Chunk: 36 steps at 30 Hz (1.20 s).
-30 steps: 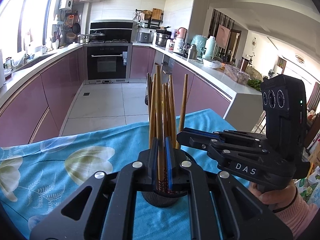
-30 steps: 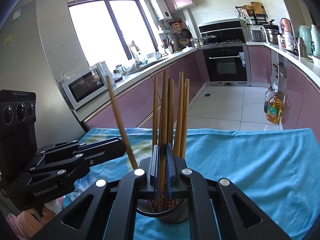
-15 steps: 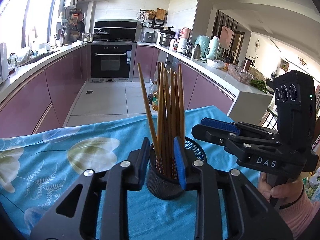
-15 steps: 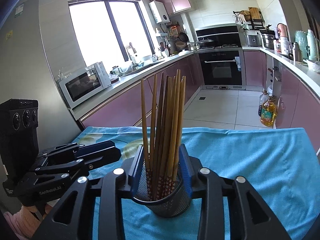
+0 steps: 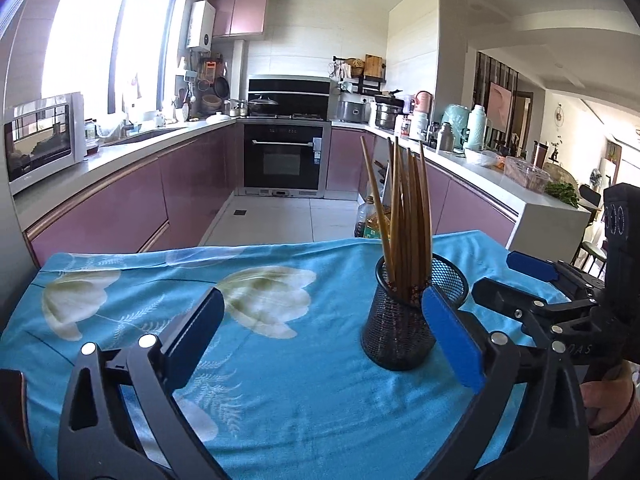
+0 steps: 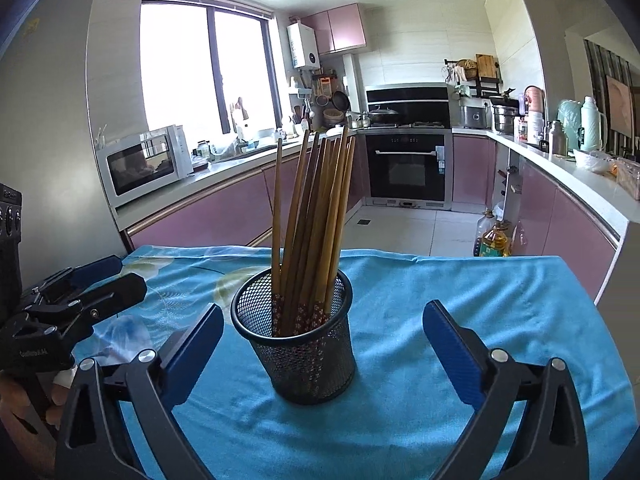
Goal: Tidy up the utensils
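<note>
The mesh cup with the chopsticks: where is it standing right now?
The mesh cup stands upright on the blue tablecloth, centre-left in the right wrist view, ahead of that gripper's open jaws.

A home kitchen. Pink cabinets (image 6: 224,216) line the walls. A built-in oven (image 6: 408,166), microwave (image 6: 140,164) and stovetop pots show it.

Black wire-mesh holder (image 6: 296,344), wooden chopsticks (image 6: 316,220), blue cloth (image 6: 440,292).
</note>
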Each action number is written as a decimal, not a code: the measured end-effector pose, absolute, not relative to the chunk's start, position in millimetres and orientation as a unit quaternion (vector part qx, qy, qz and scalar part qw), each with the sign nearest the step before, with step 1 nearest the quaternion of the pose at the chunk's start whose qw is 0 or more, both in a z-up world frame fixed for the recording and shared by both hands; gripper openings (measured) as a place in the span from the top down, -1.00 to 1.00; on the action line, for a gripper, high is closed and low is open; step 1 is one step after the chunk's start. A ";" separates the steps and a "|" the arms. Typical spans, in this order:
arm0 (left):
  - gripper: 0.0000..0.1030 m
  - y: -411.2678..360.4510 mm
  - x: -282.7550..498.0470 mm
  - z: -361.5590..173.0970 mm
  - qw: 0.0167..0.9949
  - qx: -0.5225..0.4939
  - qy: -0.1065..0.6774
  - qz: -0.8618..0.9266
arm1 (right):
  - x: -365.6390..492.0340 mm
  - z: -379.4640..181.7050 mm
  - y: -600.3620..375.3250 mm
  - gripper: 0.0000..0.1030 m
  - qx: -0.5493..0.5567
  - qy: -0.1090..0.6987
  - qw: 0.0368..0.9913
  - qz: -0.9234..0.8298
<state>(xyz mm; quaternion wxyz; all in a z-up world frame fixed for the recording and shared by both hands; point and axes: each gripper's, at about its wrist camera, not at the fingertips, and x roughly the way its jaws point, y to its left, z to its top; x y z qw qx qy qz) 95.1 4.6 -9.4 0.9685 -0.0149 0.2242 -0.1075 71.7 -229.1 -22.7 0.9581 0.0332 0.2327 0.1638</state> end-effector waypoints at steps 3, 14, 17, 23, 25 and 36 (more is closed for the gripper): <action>-0.89 11.1 86.4 -14.9 0.971 -0.019 0.221 -0.088 | 61.7 -24.4 -226.6 -0.88 0.027 0.214 0.965 0.150; -0.89 28.1 52.5 -15.6 0.986 -0.025 0.163 -0.040 | 28.7 -22.3 -214.2 -0.88 0.004 0.141 0.984 0.112; -0.89 32.3 45.7 -15.9 0.988 -0.030 0.150 -0.035 | 24.8 -23.3 -211.0 -0.88 0.001 0.136 0.985 0.108; -0.89 37.0 35.7 -17.1 0.989 -0.040 0.137 -0.033 | 19.8 -25.2 -208.6 -0.88 0.003 0.133 0.986 0.102; -0.89 37.5 34.1 -17.8 0.990 -0.041 0.135 -0.032 | 18.5 -25.3 -207.7 -0.88 0.001 0.131 0.986 0.100; -0.89 41.2 29.7 -20.6 0.989 -0.048 0.135 -0.027 | 10.1 -21.2 -206.3 -0.88 0.004 0.111 0.989 0.094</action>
